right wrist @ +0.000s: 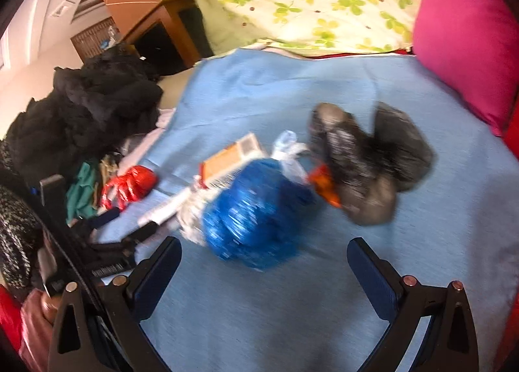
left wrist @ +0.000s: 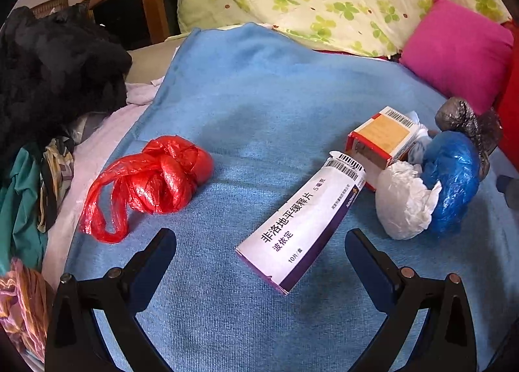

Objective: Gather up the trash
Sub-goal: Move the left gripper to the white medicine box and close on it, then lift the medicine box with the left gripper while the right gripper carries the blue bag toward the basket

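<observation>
Both pairs of fingers spread wide over trash on a bed

The left gripper (left wrist: 259, 242) is held empty, fingers apart, lined up with the white medicine box (left wrist: 300, 226) at centre frame, presumably for a grasp. The right gripper (right wrist: 264, 252), equally spread, is aimed at the blue bag (right wrist: 256, 213). A red bag (left wrist: 152, 184) lies centre left on the blue blanket (left wrist: 259, 96).
</observation>
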